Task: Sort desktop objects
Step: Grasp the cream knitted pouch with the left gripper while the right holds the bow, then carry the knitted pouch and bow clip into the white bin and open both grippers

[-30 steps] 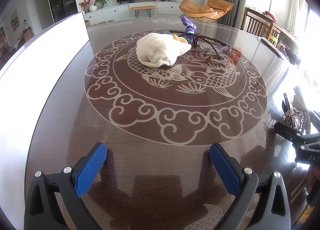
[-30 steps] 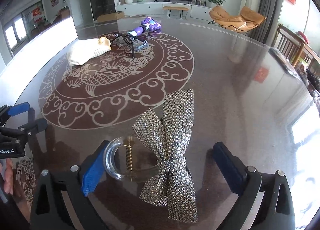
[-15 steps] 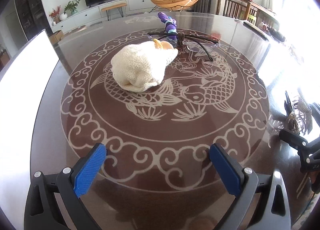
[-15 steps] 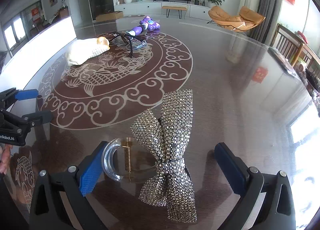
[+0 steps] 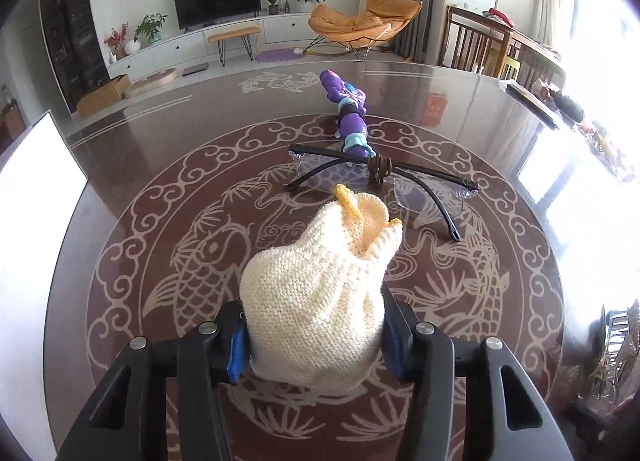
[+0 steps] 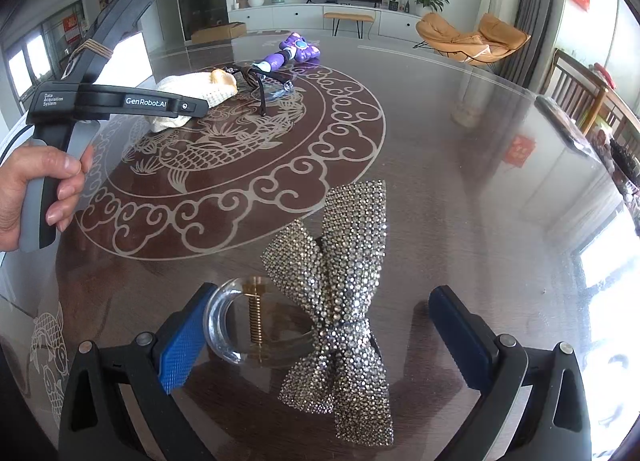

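Now the left gripper (image 5: 314,345) closes its jaws around a knitted pouch (image 5: 320,293) at the bench (image 5: 480,109) centre, while the right gripper (image 6: 320,337) hangs wide over a bow clip (image 6: 340,301). The soft knit may slip free or snag the glasses (image 5: 384,177).

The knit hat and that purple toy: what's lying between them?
A pair of glasses lies between the hat and the toy, clearest in the left wrist view.
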{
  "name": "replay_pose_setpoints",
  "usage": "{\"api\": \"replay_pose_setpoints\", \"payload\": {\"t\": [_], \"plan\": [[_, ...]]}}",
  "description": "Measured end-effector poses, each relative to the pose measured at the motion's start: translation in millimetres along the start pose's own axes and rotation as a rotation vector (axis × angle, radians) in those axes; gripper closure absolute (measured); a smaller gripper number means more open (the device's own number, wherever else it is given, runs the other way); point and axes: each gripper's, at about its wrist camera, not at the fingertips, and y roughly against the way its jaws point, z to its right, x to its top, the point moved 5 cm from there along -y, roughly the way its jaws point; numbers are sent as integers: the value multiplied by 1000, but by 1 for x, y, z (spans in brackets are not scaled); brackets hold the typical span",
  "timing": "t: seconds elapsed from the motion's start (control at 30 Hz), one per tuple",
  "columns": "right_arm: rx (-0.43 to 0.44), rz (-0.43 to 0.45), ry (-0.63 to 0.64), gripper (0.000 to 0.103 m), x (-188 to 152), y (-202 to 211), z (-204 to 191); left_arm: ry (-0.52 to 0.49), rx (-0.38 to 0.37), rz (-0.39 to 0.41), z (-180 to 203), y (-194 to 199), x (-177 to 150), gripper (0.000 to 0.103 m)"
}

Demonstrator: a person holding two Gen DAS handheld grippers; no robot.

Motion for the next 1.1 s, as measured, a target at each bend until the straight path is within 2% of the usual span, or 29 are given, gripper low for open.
{"api": "replay_pose_setpoints", "payload": {"t": [0.23,0.37,0.43,0.47,0.5,0.53,0.6,0.7,0.87,1.0,1.1], "plan": [[-14,8,-10,0,0,2,2,108,18,-42,-1,68,-83,51],[46,58,-55,0,1,12,8,183,7,-11,-6,90,-115,52],[113,55,-93,4,-2,14,9,194,7,-8,-8,96,-122,51],[122,31,-87,8,-4,13,6,202,2,-5,-12,99,-121,51],[97,27,-58,17,-5,14,3,211,-1,4,-13,102,-120,51],[97,28,-33,34,-5,17,0,218,-1,12,-15,106,-120,51],[100,21,-3,49,-4,17,-4,234,-6,29,-20,114,-120,51],[96,-11,-5,52,-3,21,-4,255,-11,81,-28,139,-117,51],[128,32,35,52,16,53,-20,341,-27,187,-61,200,-106,51],[226,84,112,52,52,81,-75,422,22,268,-121,253,-97,51],[331,142,207,52,88,102,-145,469,121,274,-179,277,-97,51]]}}
